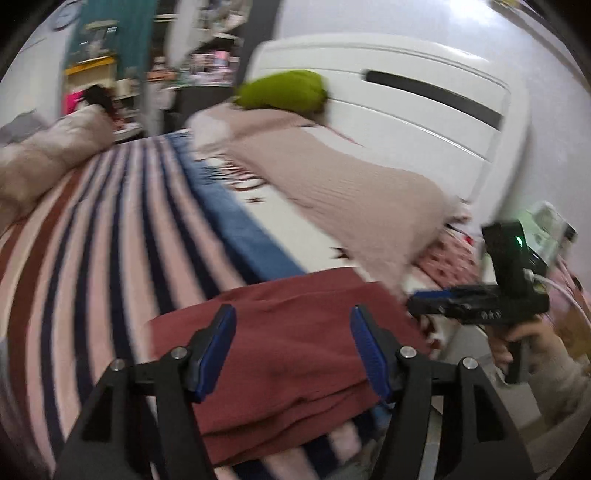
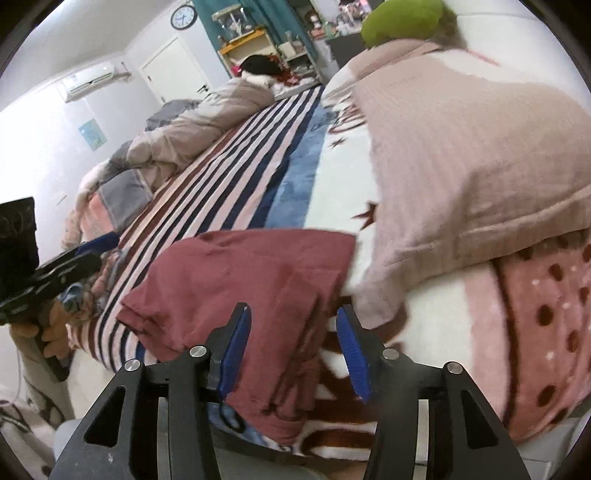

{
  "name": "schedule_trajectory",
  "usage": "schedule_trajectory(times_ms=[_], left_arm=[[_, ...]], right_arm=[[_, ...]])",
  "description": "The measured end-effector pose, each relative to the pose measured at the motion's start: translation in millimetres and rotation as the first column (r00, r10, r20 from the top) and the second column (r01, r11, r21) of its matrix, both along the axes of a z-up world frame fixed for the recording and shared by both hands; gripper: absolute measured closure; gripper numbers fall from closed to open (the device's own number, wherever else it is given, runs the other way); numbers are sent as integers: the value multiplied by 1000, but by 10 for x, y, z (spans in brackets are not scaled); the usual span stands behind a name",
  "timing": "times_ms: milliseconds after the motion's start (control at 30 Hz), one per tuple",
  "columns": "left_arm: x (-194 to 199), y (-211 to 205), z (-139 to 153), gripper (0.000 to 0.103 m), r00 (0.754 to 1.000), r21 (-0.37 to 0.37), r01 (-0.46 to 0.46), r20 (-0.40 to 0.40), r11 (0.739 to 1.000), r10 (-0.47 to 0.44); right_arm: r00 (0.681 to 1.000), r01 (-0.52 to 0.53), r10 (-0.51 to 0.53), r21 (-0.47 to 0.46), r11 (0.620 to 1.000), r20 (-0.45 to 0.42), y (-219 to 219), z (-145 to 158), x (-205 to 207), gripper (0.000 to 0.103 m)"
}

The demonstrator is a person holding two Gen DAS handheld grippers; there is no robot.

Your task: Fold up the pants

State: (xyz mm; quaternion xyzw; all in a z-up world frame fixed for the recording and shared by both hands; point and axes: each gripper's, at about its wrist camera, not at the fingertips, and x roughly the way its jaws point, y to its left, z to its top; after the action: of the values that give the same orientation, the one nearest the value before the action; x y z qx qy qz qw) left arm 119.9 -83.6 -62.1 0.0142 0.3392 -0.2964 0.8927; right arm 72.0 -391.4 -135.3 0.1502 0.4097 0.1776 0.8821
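Maroon pants [image 1: 291,354] lie folded in a stack at the near edge of the bed [image 1: 110,229], on the striped blanket [image 2: 236,177]. Left gripper [image 1: 293,347] hovers above them, jaws wide apart, holding nothing. Right gripper [image 2: 293,350] likewise spread and empty over the stack's right end.

Risk: stack sits close to the bed edge (layers look loose), so a nudge or one-layer pinch could drag it off or undo the fold.

Left view is motion-blurred; layer count unclear, waistband and hems not identifiable, stack's near side hidden behind the fingers.

Striped blanket [image 2: 236,173], beige pillow [image 2: 461,166], green cushion [image 1: 284,90], white headboard [image 1: 424,103], wall clock [image 2: 183,17]
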Motion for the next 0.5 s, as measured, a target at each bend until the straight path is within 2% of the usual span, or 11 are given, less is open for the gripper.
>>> schedule_trajectory(times_ms=[100, 133, 167, 200, 333, 400, 433, 467, 500], left_arm=[[-6, 277, -92, 43, 998, -44, -68, -15, 997, 67], [-6, 327, -118, 43, 997, -52, -82, -19, 995, 81], [-12, 371, -140, 43, 995, -59, -96, -21, 994, 95], [-19, 423, -160, 43, 994, -64, -111, -23, 992, 109], [-54, 530, -217, 43, 991, -62, -137, -10, 989, 137], [-45, 551, -263, 43, 990, -59, -142, -16, 988, 142], [-37, 562, -303, 43, 990, -61, -143, -27, 988, 142], [-21, 570, -333, 43, 989, -64, -143, -39, 988, 140], [-6, 577, -368, 43, 989, -68, -142, -53, 987, 139]], right_arm=[[998, -30, 30, 5, 1000, -63, 162, -168, 84, 59], [997, -29, 29, -3, 1000, -71, 215, -214, 110, 66], [997, -26, 24, -23, 999, -68, 256, -238, 128, 89], [998, -15, 12, -58, 998, -56, 293, -238, 150, 98], [999, 30, -26, -192, 981, 21, 341, -54, 184, 98], [999, 50, -44, -242, 969, 31, 316, 1, 202, 98], [998, 66, -61, -257, 964, 26, 283, 8, 210, 97], [998, 70, -70, -252, 965, 8, 243, -8, 214, 91], [996, 59, -72, -239, 969, -44, 213, -68, 232, 88]])
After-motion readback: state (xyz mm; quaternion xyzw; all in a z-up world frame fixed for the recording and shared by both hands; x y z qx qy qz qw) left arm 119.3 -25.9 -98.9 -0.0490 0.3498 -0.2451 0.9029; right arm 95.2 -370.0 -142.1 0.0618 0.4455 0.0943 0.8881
